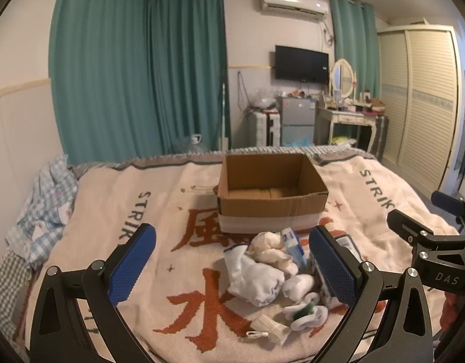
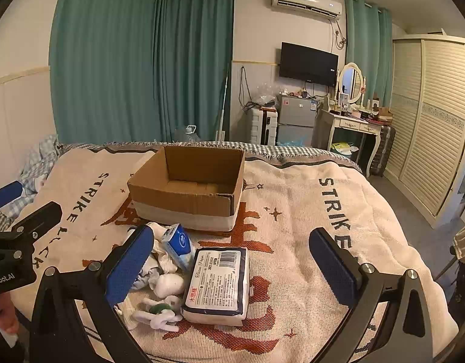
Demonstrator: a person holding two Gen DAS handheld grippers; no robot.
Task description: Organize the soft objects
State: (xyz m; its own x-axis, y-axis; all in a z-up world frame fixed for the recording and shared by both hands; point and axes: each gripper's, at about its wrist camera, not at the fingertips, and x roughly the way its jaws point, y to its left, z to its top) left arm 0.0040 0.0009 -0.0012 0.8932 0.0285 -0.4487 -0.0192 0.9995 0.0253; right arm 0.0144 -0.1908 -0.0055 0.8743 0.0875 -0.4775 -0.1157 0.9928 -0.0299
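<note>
Right wrist view: both grippers (image 2: 231, 261) (image 1: 232, 261) spread, empty, above sock pile (image 2: 166, 281) and tissue pack (image 2: 219, 282) mid-blanket (image 2: 308, 211), before cardboard box (image 2: 187, 202).

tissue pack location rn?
The tissue pack lies flat on the blanket in the right wrist view, in front of the box, right of the sock pile.
</note>
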